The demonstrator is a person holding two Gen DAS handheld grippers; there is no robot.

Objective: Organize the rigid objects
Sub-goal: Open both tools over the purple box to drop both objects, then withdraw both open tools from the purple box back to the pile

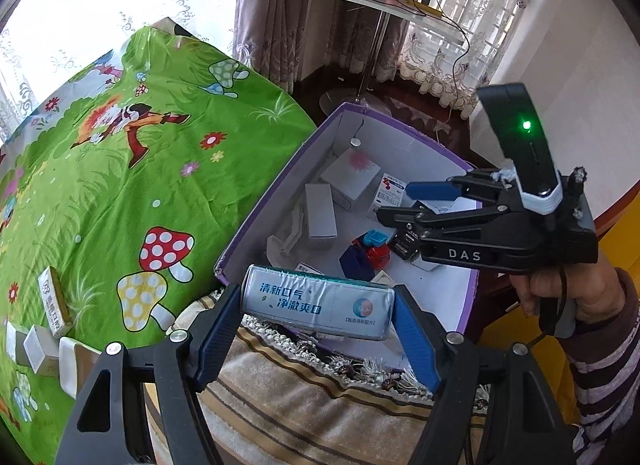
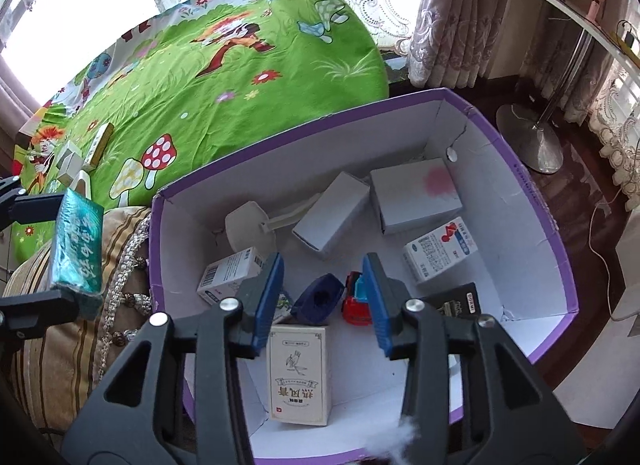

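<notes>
My left gripper [image 1: 316, 317] is shut on a silver-and-teal box with blue Chinese lettering [image 1: 320, 305], pads pressing its two ends. It hangs over the near rim of a purple carton with a white inside [image 1: 280, 181]. The right wrist view shows the same held box [image 2: 76, 241] at the left, outside the carton [image 2: 520, 169]. My right gripper [image 2: 324, 297] stands open over the carton's floor. A cream box with dark lettering [image 2: 300, 373] lies below its pads, clear of them. In the left wrist view the right gripper [image 1: 412, 205] hovers over the carton's right side.
The carton holds several small white boxes [image 2: 416, 197], a red toy car [image 2: 354, 305], a blue piece [image 2: 318, 299] and a black pack [image 2: 456, 301]. Several boxes [image 1: 52, 301] lie on the green cartoon cloth [image 1: 160, 169]. A striped fringed cushion [image 1: 320, 405] sits under the carton's near edge.
</notes>
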